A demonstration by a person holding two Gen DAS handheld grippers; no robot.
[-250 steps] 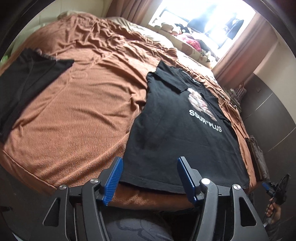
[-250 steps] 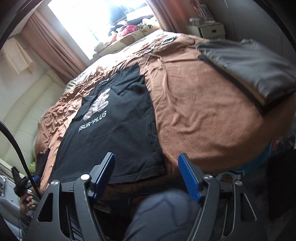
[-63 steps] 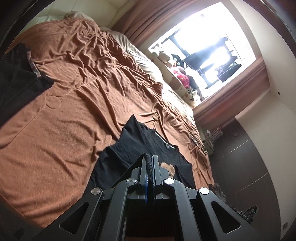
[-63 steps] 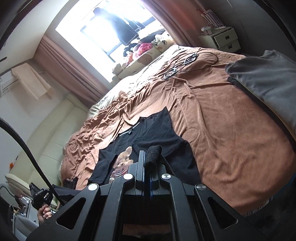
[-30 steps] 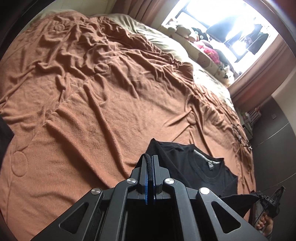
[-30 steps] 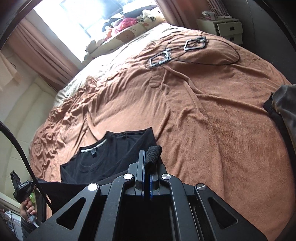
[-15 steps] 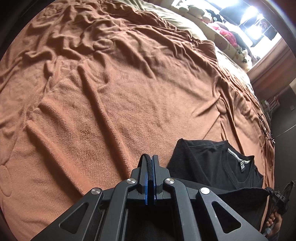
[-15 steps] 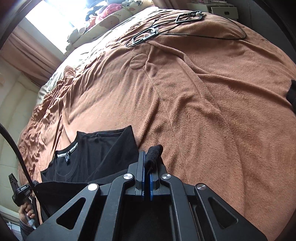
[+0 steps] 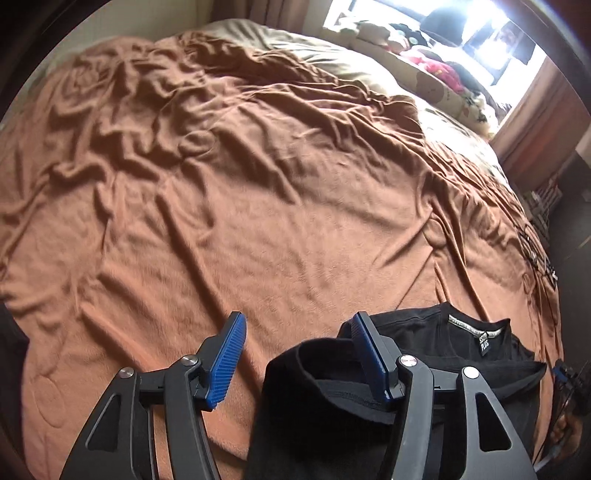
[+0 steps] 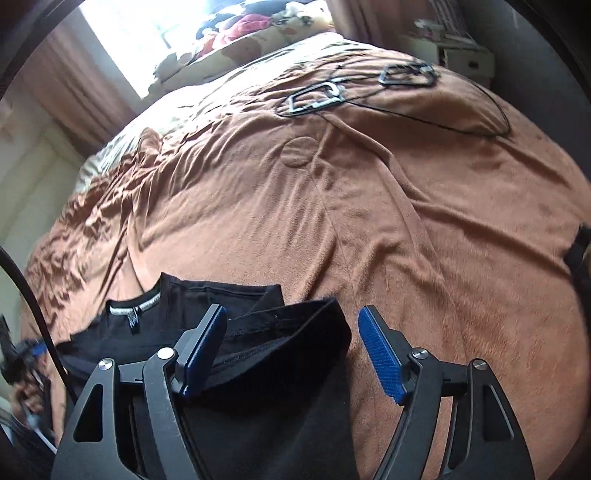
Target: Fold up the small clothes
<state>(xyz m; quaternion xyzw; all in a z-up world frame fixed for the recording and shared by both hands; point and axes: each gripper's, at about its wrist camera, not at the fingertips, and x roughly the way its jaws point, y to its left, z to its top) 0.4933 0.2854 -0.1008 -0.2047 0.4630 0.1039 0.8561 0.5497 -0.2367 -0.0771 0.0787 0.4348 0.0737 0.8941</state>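
Your left gripper (image 9: 295,354) hangs over the near edge of the bed, and its jaws are opening. The blue pads (image 9: 226,363) stand apart with the black T-shirt (image 9: 424,354) bunched between them; the cloth lies against the right-hand pad and falls clear of the left-hand one, so nothing is pinched.

Your right gripper (image 10: 291,350) shows the same from the other side. Its jaws are opening too, a doubled edge of the shirt lies between them close to the left-hand pad, and the right-hand pad (image 10: 382,360) stands free over the blanket.

The T-shirt lies on the near part of the brown blanket (image 9: 240,206), folded over itself so that a lifted hem fold sits nearest you and the collar with its white label (image 9: 483,341) lies flat just beyond. From the left wrist view the shirt fills the lower right; from the right wrist view it fills the lower left, collar label (image 10: 133,314) on the far left side.

The blanket is rumpled towards the far side, where a pale pillow or sheet (image 9: 332,62) and a row of soft toys (image 10: 258,26) sit under the bright window. Two metal hangers (image 10: 317,98) with a thin black cord lie far right on the blanket, well apart from the shirt.
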